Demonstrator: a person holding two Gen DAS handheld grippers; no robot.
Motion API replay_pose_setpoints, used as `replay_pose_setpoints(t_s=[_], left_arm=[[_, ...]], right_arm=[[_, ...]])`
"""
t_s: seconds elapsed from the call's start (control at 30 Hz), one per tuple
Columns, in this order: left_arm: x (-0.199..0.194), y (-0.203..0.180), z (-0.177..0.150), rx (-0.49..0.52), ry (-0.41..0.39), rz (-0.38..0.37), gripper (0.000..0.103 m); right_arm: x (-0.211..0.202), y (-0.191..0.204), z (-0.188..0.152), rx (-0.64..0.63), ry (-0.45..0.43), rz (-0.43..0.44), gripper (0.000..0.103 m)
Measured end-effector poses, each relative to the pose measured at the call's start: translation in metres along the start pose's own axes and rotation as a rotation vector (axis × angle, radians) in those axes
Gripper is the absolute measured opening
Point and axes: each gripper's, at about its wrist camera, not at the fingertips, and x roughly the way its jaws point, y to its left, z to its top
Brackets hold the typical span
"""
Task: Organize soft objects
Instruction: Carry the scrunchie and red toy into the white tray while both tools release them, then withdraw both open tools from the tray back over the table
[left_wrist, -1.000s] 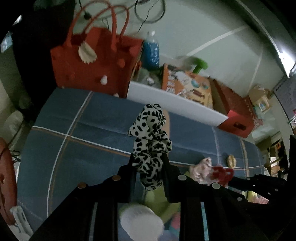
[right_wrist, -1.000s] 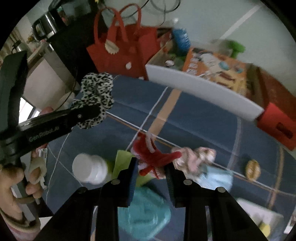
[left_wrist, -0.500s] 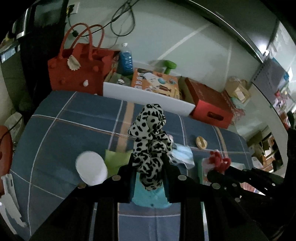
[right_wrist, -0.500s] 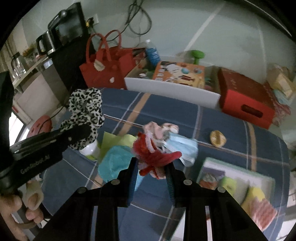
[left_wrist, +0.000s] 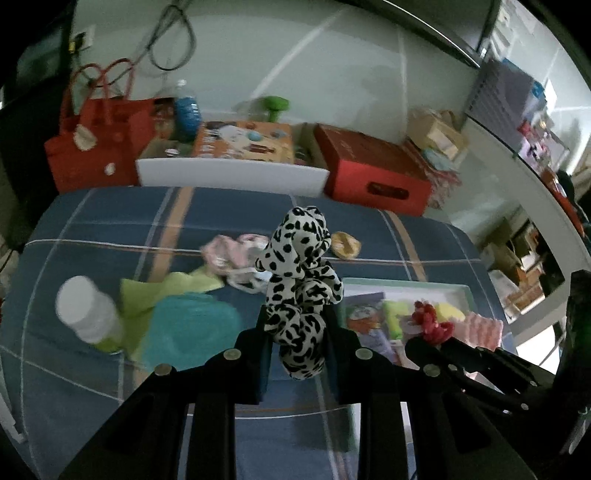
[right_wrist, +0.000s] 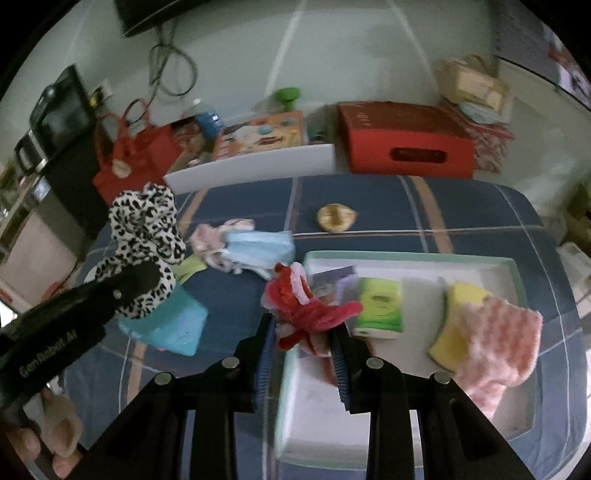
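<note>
Spotted scrunchie (left_wrist: 301, 291) pinched in left tool (left_wrist: 297, 332), red scrunchie (right_wrist: 303, 310) in right tool (right_wrist: 303, 332); carrying underway; next, release into right tray (right_wrist: 406, 258).

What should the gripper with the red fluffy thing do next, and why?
Probably carry it a little further over the white tray and lower it. The right gripper is shut on the red scrunchie just above the tray's near-left edge, and other soft things, like the pink cloth, already lie inside.
</note>
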Motion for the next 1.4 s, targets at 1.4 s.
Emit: replay_pose_setpoints(t_s=[1.4], left_arm=[[0.06,-0.087,-0.054,0.168,0.238,-0.103,0.059]], right_arm=[[0.002,-0.108,-0.013,0.208,0.027,-0.096,0.059]])
